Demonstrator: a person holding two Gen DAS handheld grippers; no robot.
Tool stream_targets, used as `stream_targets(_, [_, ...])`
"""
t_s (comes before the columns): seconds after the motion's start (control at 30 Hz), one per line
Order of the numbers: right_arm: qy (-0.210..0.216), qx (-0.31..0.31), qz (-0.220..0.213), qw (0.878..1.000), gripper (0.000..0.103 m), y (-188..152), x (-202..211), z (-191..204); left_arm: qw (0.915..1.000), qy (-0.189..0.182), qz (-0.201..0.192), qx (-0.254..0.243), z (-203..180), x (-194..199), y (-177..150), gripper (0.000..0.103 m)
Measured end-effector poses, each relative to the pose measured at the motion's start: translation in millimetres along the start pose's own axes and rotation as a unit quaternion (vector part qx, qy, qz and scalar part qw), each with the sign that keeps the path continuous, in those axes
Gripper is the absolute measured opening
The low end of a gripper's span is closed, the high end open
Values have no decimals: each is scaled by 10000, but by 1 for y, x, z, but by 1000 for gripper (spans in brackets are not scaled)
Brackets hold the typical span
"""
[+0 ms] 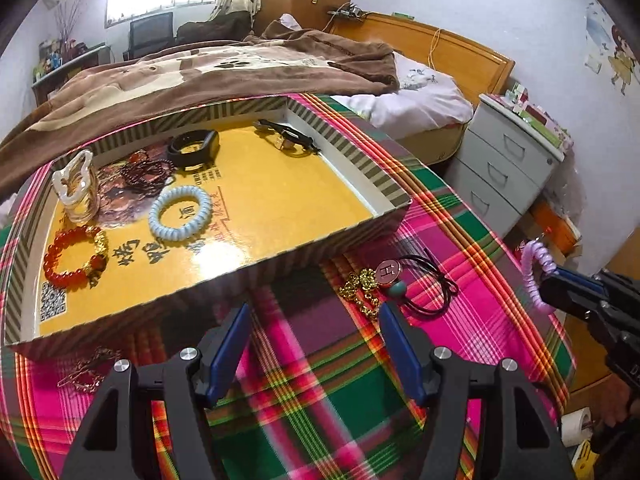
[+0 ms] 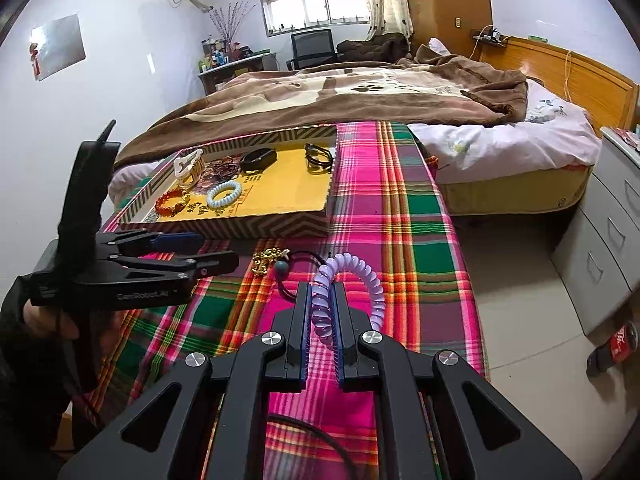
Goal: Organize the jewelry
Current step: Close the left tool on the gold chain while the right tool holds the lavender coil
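A shallow striped box (image 1: 304,248) with a yellow floor sits on the plaid cloth and holds a pale blue spiral hair tie (image 1: 180,215), a red bead bracelet (image 1: 74,258), a black band (image 1: 195,148) and other pieces. My left gripper (image 1: 316,340) is open over the cloth just in front of the box, with nothing between its fingers. A gold chain (image 1: 360,288) and a black hair tie with a round pendant (image 1: 416,280) lie just beyond it. My right gripper (image 2: 322,288) is shut on a purple spiral hair tie (image 2: 360,272), held above the cloth. The left gripper (image 2: 216,250) shows at its left.
A thin chain (image 1: 86,372) lies on the cloth at the near left. A bed with a brown blanket (image 2: 360,92) is behind the table. A grey drawer unit (image 2: 608,240) stands to the right, with a cola bottle (image 2: 612,346) on the floor.
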State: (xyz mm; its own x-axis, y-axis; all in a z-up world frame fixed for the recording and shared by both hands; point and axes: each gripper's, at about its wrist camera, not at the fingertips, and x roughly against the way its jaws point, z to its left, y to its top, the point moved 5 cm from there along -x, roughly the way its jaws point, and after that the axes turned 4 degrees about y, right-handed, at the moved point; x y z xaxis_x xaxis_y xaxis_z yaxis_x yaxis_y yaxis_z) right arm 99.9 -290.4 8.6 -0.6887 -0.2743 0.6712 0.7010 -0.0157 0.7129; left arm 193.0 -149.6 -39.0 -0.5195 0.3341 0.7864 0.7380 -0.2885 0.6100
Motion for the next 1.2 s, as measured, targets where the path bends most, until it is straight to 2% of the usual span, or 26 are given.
stream_targets(0.43, [-5, -31, -33, 10000, 9, -2, 4, -8, 9998, -44, 159, -75, -14, -20, 4, 66])
stream_targets(0.73, [-36, -58, -98, 9999, 9, -1, 10, -12, 9978, 427, 143, -484, -24, -30, 8, 66])
stream_targets(0.8, [-29, -72, -95, 9999, 9, -2, 10, -13, 9976, 434, 126, -531, -27, -31, 9, 64])
stream_targets(0.93, [-18, -100, -80, 9999, 9, -3, 9, -15, 9974, 412, 69, -594, -31, -30, 10, 50])
stream_targets(1.0, [-21, -117, -85, 9999, 9, -4, 8, -16, 9971, 351, 61, -672, -36, -30, 11, 40])
stream_targets(1.03, [-18, -128, -89, 9999, 9, -4, 9, -16, 9970, 347, 61, -682, -37, -30, 11, 38])
stream_targets(1.17, [-22, -156, -90, 9998, 9, -5, 9, -18, 9972, 244, 62, -701, -41, -28, 11, 11])
stream_targets(1.2, [-24, -152, -88, 9998, 9, -5, 9, -19, 9973, 225, 74, -691, -42, -28, 11, 11])
